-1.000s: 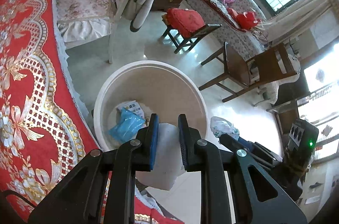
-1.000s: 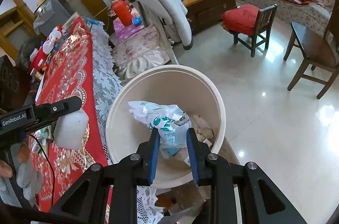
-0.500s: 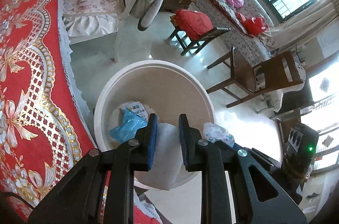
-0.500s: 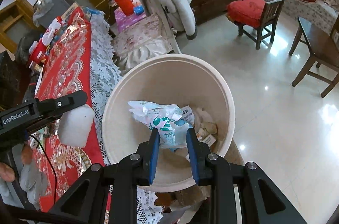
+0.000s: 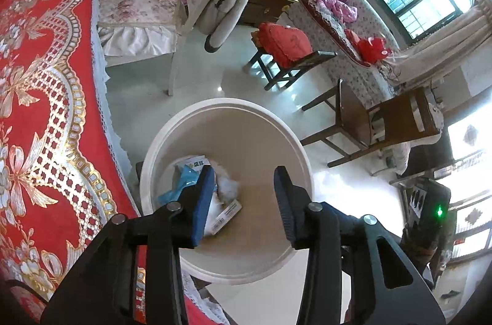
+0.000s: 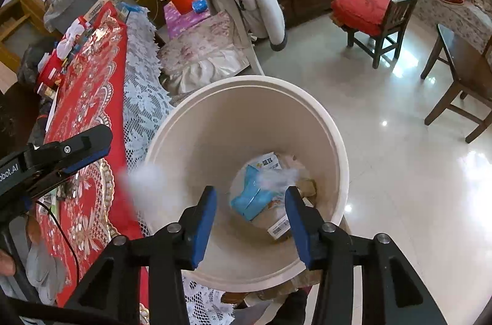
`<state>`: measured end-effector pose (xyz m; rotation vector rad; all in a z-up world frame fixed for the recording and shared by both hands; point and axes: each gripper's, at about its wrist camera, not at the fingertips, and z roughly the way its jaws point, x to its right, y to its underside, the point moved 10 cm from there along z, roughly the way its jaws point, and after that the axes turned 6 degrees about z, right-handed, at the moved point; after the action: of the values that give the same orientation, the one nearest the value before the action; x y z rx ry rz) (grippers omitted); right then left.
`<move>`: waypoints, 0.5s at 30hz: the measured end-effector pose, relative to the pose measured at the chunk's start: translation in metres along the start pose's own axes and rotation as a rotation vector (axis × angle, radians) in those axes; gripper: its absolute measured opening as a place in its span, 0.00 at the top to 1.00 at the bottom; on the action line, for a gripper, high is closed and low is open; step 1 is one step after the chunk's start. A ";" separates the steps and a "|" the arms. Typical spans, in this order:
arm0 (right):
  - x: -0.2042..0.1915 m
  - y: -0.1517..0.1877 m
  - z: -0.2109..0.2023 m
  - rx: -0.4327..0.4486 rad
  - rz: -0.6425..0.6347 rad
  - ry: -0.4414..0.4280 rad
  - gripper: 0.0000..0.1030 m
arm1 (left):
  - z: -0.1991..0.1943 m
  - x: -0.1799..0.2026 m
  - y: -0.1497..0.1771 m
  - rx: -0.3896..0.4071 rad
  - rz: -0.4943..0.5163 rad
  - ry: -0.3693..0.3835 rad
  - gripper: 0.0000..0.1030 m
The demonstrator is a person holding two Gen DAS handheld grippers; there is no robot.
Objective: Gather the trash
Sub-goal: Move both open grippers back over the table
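Observation:
A cream round trash bin [image 5: 233, 116] [image 6: 246, 85] stands on the floor beside the red-clothed table. Inside lie a blue packet [image 6: 250, 197], a printed wrapper [image 6: 266, 162] and other scraps. My left gripper [image 5: 243, 196] is open and empty above the bin's near rim. My right gripper [image 6: 250, 214] is open and empty over the bin. A blurred white piece [image 6: 153, 189] is in the air by the bin's left rim, below the left gripper [image 6: 89, 146]. A blurred whitish bag [image 6: 276, 176] is inside the bin.
The table with the red and gold cloth [image 5: 37, 97] [image 6: 89, 97] and its lace edge lies left of the bin. A cushioned white chair with a coat [image 6: 227, 5] stands behind. Wooden chairs [image 5: 375, 122] [image 6: 378, 20] stand on the glossy floor to the right.
Both grippers have opened. The white piece has left my left gripper and the plastic bag has left my right gripper; both are dropping at the bin.

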<state>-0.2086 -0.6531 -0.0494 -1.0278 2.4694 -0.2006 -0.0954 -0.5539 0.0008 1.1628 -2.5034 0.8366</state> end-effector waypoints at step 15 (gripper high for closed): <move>-0.044 0.002 0.001 0.013 -0.101 -0.007 0.53 | -0.048 -0.042 0.016 0.086 0.011 -0.191 0.62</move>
<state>-0.1820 -0.6208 -0.0355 -1.1471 2.4085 -0.2437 -0.0807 -0.4916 0.0141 1.3149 -2.6511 0.8829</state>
